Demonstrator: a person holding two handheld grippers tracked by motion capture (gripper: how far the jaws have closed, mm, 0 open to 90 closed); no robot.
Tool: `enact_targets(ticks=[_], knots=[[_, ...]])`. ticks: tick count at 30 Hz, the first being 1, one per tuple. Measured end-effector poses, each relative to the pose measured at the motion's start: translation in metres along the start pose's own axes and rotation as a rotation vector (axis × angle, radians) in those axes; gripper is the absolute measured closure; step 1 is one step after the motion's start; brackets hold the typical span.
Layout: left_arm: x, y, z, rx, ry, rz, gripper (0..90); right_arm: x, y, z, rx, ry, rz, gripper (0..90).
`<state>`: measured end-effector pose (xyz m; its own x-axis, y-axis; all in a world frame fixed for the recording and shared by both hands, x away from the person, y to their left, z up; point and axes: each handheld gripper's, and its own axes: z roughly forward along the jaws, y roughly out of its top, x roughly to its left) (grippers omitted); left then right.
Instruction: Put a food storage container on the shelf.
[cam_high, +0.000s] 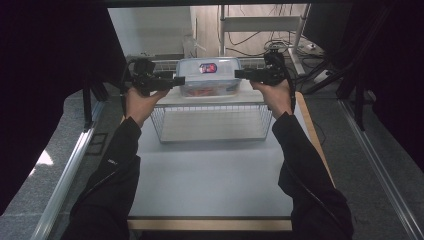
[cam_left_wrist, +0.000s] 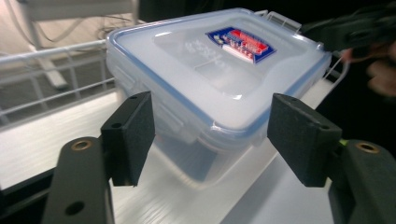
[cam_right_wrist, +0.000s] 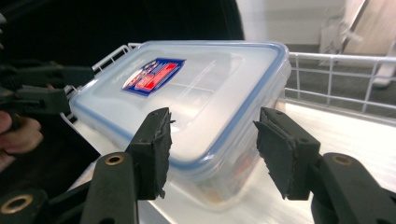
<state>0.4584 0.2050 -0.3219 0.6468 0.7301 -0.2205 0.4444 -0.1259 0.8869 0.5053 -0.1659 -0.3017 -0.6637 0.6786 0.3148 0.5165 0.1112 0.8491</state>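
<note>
Two grippers: flanking one box.
Table (cam_high: 210, 180): lying bare nearest.
Wire basket (cam_high: 212, 125): standing beyond, carrying the box on its white top.
Left gripper (cam_high: 179, 80): gaping, gripping nothing, jaws bracketing a box corner.
Right gripper (cam_high: 239, 74): likewise gaping at the opposite end.
Plastic box (cam_high: 209, 75): sitting lidded, translucent, blue-sealed, red-and-blue label up.

A clear plastic food box (cam_high: 209, 76), its blue-sealed lid shut and bearing a red-and-blue label, sits level at the tabletop's twelve o'clock.
</note>
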Motion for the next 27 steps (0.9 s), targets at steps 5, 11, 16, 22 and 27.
enact_targets(ticks=[5,11,16,22,27], knots=[[-0.007,-0.014,-0.015,-0.043,-0.012,0.020,38.8,0.014,-0.012,-0.017,-0.023,-0.050,-0.098,61.0],[-0.019,-0.031,-0.012,-0.004,-0.036,0.085,66.7,0.021,-0.034,-0.017,0.015,-0.033,-0.159,82.7],[-0.026,-0.035,0.002,0.037,-0.004,0.127,81.0,0.022,-0.043,-0.003,0.051,-0.030,-0.177,88.7],[-0.023,-0.035,0.015,0.041,0.030,0.110,85.0,0.021,-0.046,0.013,0.069,-0.038,-0.185,89.2],[-0.018,-0.036,0.018,0.052,0.054,0.095,84.8,0.019,-0.045,0.017,0.064,-0.056,-0.188,89.3]])
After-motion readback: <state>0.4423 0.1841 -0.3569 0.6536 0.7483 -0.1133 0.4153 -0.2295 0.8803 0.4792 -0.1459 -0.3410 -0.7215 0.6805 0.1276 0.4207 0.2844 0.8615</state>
